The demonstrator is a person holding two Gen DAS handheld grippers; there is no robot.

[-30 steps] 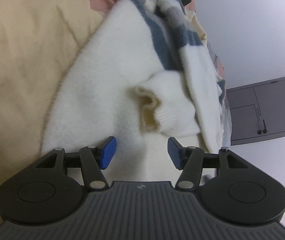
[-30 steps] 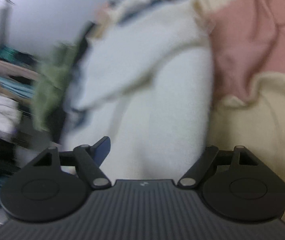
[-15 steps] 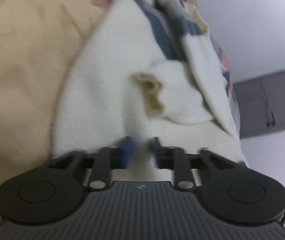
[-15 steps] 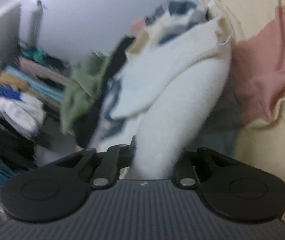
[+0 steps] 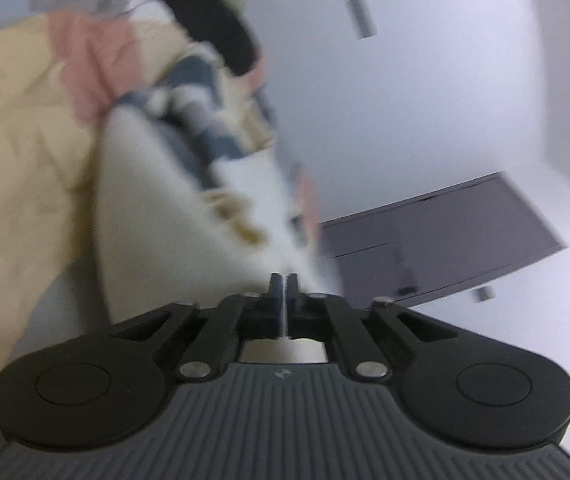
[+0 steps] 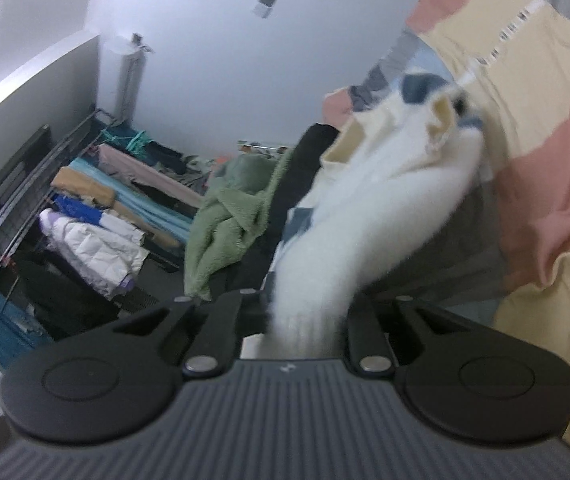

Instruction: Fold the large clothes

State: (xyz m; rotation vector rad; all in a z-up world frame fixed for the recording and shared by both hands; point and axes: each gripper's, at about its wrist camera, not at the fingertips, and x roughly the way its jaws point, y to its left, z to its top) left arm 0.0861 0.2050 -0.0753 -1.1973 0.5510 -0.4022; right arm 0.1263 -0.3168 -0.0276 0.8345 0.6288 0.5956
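Both tongs are clamped on cloth. Left tongs (image 5: 283, 280) are pressed almost flat together, just a thin sliver of pale fabric pinched between the tips, and that fabric belongs to the white fleece garment (image 5: 157, 200) stretching away up and to the left. Right tongs (image 6: 305, 312) are pinching a thick bunched roll of the same fuzzy white garment (image 6: 365, 216); the cloth fills the gap between them and hides the tips.

From the left wrist, the garment runs in a taut, blurred sheet from the tongs toward a bundle with blue-grey and cream stripes (image 5: 201, 120). It lies over a cream blanket (image 5: 17, 152) with a pink patch (image 5: 85, 64) on the bed. Beyond the stripes sits something dark (image 5: 221, 28) with a bit of green fleece at the very top. Off to the right, a plain wall and a grey cabinet door (image 5: 445, 232).

From the right wrist, the white roll rises off the tongs and swings up to the right, ending in a cream cuff (image 6: 443, 120) with a blue patch beside it. It's lifted in front of the pink-and-cream blanket (image 6: 545, 160). To the left, a green fleece piece (image 6: 229, 216) is heaped against a dark one, and farther left a rack (image 6: 85, 184) holds folded and hanging clothes, including a white puffy jacket (image 6: 97, 248).
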